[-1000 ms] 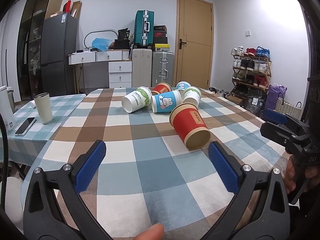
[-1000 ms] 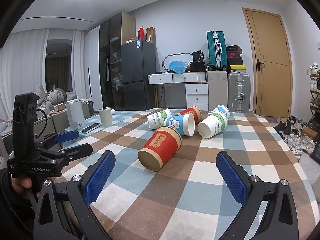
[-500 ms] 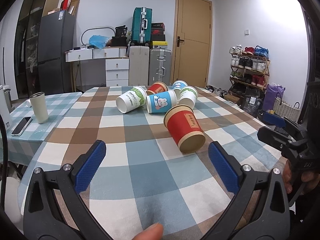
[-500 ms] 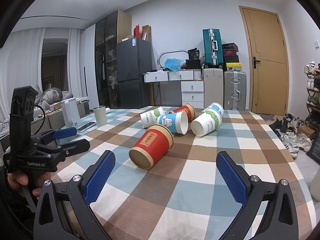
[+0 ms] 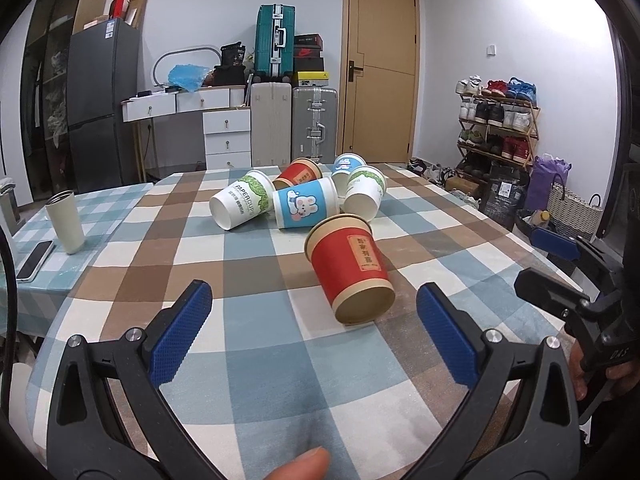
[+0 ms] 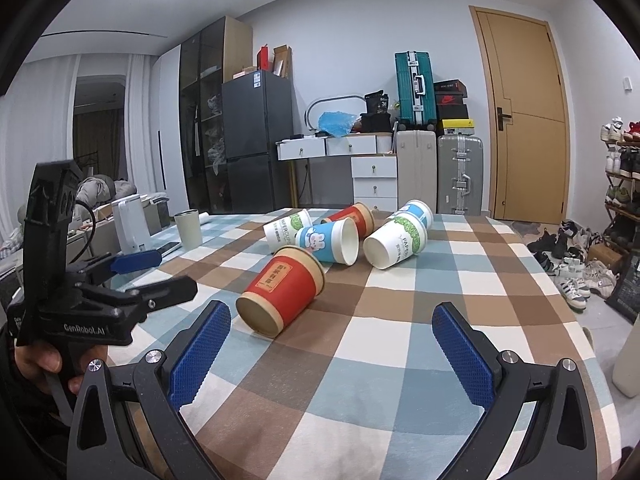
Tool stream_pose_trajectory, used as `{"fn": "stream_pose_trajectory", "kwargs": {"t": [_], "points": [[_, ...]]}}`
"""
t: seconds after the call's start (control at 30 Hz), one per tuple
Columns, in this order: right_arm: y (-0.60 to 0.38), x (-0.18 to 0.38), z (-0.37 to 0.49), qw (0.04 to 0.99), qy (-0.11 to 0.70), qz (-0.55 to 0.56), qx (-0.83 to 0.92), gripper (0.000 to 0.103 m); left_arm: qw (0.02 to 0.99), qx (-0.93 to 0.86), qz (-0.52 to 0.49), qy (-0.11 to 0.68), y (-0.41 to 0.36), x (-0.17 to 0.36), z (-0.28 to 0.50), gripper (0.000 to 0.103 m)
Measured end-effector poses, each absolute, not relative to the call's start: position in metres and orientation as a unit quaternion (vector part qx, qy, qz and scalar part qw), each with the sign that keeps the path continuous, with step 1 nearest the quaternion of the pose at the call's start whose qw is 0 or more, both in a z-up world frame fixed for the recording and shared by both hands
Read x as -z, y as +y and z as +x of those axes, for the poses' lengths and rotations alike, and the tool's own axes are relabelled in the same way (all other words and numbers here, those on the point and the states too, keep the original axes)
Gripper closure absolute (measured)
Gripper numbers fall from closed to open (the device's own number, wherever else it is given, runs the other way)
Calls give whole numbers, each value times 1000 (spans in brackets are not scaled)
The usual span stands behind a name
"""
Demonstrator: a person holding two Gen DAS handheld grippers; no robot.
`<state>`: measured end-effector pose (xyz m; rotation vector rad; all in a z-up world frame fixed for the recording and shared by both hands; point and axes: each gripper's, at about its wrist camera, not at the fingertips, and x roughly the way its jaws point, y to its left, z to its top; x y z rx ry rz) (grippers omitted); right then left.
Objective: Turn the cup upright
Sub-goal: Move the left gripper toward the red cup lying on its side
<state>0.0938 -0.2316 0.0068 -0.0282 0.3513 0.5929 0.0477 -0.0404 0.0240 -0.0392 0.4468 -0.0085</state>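
Several paper cups lie on their sides on the checked tablecloth [image 5: 256,344]. The nearest is a red cup [image 5: 349,271] with its base toward me; it also shows in the right wrist view [image 6: 282,288]. Behind it lie a blue rabbit cup [image 5: 306,208], two white-and-green cups [image 5: 240,204] [image 5: 364,194], a second red cup [image 5: 298,174] and a second blue cup [image 5: 344,166]. My left gripper [image 5: 314,336] is open and empty just short of the red cup. My right gripper [image 6: 332,354] is open and empty, to the right of the red cup.
A beige tumbler [image 5: 66,222] and a phone [image 5: 34,260] sit at the table's left. A white kettle [image 6: 130,230] stands beyond them. The table's right edge [image 6: 576,312] drops to the floor with shoes [image 6: 576,276].
Both grippers have moved forward toward the cups; the red cup now appears larger and nearer between the left fingers. Both stay open.
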Motion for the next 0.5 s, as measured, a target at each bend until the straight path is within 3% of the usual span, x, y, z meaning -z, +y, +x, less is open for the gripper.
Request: {"fn": "stream_pose_trajectory", "kwargs": {"t": [0.5], "points": [[-234, -6, 104, 943, 182, -8, -279, 0, 969, 0, -11, 245, -54, -18, 69, 1]]}}
